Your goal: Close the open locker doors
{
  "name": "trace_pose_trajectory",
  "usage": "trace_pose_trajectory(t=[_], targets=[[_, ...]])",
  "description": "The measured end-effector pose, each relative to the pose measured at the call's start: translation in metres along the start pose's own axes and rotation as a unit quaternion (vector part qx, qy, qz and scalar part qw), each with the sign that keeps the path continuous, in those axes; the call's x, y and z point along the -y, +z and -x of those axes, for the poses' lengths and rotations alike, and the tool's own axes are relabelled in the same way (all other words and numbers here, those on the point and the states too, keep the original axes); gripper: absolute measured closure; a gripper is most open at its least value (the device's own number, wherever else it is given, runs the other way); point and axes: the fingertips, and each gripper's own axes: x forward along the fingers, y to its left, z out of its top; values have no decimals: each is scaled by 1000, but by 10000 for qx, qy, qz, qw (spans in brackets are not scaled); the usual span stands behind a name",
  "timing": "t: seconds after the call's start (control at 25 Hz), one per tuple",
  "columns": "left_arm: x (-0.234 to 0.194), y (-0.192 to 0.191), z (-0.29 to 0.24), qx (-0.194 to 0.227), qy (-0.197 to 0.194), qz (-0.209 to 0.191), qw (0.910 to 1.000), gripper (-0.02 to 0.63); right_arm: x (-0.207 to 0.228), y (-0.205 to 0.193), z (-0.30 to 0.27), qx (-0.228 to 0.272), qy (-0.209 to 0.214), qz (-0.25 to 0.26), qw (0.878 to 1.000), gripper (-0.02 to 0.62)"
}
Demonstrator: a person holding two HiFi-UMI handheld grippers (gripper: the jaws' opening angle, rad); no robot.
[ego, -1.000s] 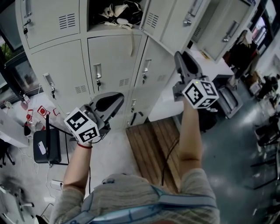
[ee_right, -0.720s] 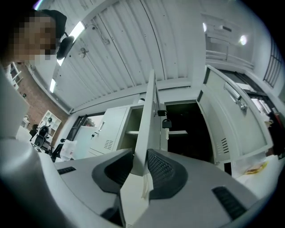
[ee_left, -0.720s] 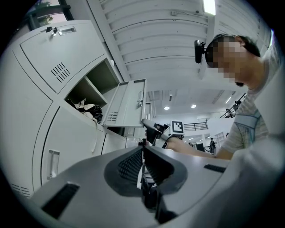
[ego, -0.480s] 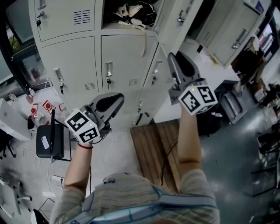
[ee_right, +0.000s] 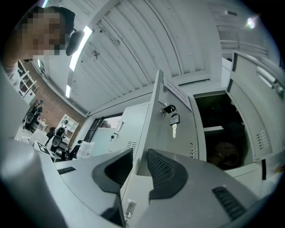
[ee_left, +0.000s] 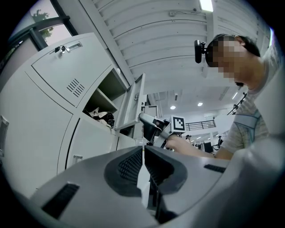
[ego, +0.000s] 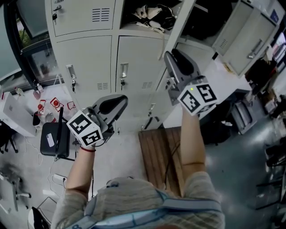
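Grey steel lockers (ego: 89, 53) fill the wall ahead. Most are shut, but one upper compartment stands open with bags and cloth (ego: 154, 13) heaped inside, its open locker door (ego: 181, 20) swung out toward the person. Over the last second the right hand-held gripper (ego: 172, 57) has risen and moved left, from beside the lower lockers to just under that door's free edge. The left hand-held gripper (ego: 118, 102) has stayed low in front of the lower row. In its own view the right hand-held gripper (ee_right: 140, 162) has its jaws a little apart, and the door's edge (ee_right: 171, 133) runs up through the gap with a key (ee_right: 173, 119) hanging from the lock. The left hand-held gripper (ee_left: 143, 153) has its jaws pressed together on nothing. This looks like the approach to the first push: the door is still wide open and nothing is closed yet. A second open door (ego: 243, 33) further right also waits, with a dark compartment beside it. Whether the right jaws already touch the door or only line up with it cannot be told, since the edge may sit beyond the tips. The open door's hinge side and top are cut off in the head view, and the contents of the right-hand compartment are too dark to name.
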Motion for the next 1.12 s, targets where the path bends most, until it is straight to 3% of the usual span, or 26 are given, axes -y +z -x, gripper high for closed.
trace_pose_trajectory(t=[0.36, 1.12], targets=[[-20, 3, 25, -21, 289, -25, 9996, 601, -18, -7, -51, -87, -58, 543, 9985, 492], [-60, 6, 48, -108, 564, -47, 9983, 601, -32, -31, -133, -158, -64, 369, 9992, 492]])
